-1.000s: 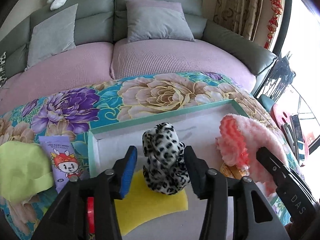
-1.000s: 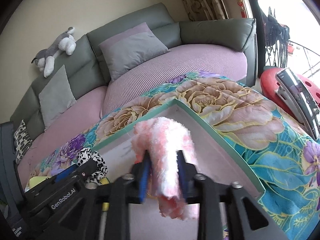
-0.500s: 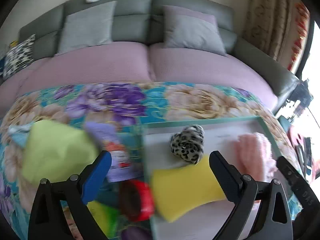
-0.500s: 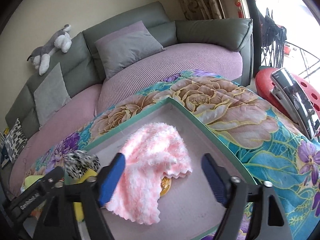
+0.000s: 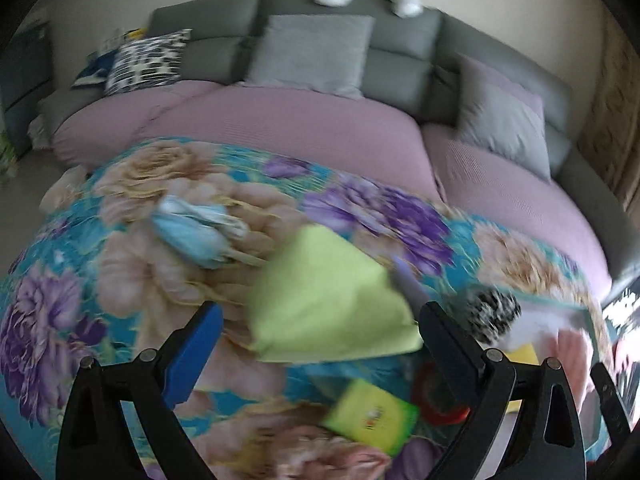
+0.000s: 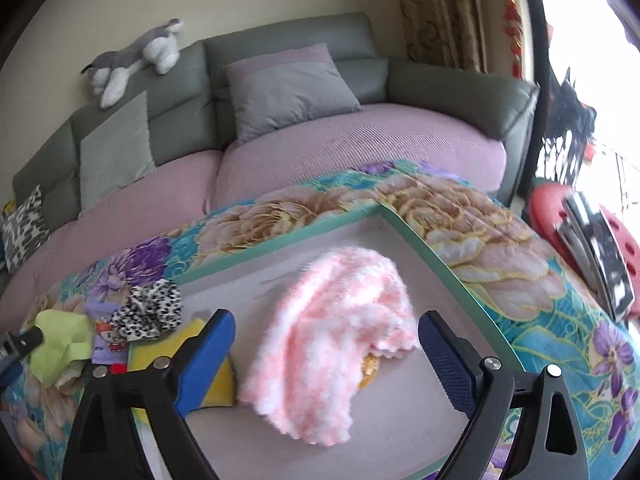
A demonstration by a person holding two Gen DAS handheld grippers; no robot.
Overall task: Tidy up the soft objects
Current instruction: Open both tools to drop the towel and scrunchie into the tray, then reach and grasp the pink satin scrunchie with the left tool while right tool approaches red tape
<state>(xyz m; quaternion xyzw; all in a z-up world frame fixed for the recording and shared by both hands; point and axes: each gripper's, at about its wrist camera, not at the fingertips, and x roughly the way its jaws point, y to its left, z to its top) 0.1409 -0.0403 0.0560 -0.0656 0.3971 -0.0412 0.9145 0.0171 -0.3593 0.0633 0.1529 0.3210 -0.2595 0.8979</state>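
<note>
In the right wrist view the right tongs (image 6: 326, 350) fill the lower frame, jaws still spreading — the fluffy pink cloth (image 6: 334, 344) lies released between them, touched by neither pad, on the floor of the green-rimmed tray (image 6: 432, 258). At left centre a leopard-print plush (image 6: 150, 314) sits by a yellow sponge (image 6: 218, 386).

In the blurred left wrist view the left tongs (image 5: 320, 334) stand spread wide and empty; just beyond them, at frame centre, a lime-green cloth (image 5: 326, 300) lies on the flowered blanket (image 5: 160, 184), with a blue cloth (image 5: 192, 232) further up and left. At the top — a grey sofa (image 5: 404, 46).
</note>
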